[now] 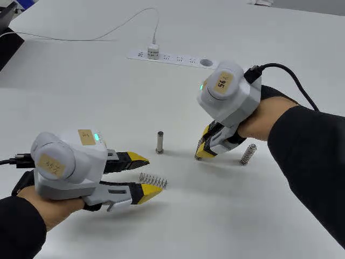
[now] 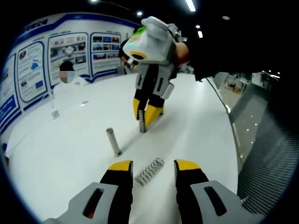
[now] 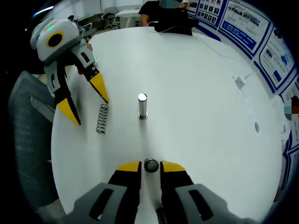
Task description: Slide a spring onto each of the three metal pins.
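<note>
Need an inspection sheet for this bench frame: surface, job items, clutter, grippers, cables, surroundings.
Surface: white table, smooth.
Job's things: first pin standing upright, no spring on it; second pin between the right gripper's jaws; flat spring lying on the table; second spring beside the right hand.
Clutter: power strip with a white plug.
Grippers: left gripper open, jaws either side of the flat spring; right gripper shut on the second pin.
Cables: white cable to the plug; black cable from the right gripper.
Surroundings: wall posters; mesh chair.
</note>
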